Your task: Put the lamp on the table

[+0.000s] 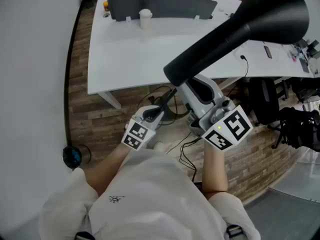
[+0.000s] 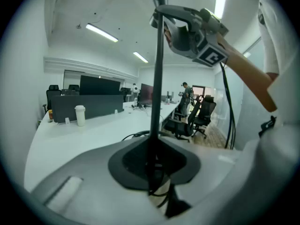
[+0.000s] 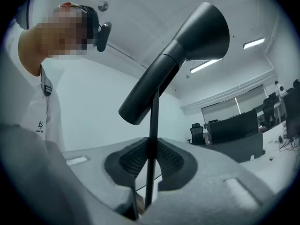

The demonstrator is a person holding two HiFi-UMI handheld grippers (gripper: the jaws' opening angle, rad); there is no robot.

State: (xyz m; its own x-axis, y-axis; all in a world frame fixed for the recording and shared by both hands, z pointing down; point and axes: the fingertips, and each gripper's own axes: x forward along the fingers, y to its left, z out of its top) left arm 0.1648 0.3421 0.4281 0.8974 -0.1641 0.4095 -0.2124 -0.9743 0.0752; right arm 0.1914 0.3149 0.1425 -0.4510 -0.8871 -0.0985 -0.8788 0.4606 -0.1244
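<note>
The black lamp has a cone-shaped shade (image 1: 240,29) on a thin pole (image 1: 167,100) and hangs in the air in front of the white table (image 1: 140,54). My left gripper (image 1: 156,114) is shut on the pole low down; in the left gripper view the pole (image 2: 156,78) runs upright between its jaws (image 2: 152,168). My right gripper (image 1: 196,93) is shut on the same pole higher up, just under the shade, and shows as the right gripper (image 2: 190,29) at the top of the left gripper view. In the right gripper view the pole (image 3: 152,139) rises between the right gripper (image 3: 147,172) to the shade (image 3: 187,50).
On the table's far side stand a black monitor (image 1: 160,6) and a white cup (image 1: 145,19). Cables (image 1: 185,149) lie on the wood floor below my grippers. A black bag (image 1: 265,101) and office chairs (image 2: 194,118) are to the right, a white wall (image 1: 35,74) to the left.
</note>
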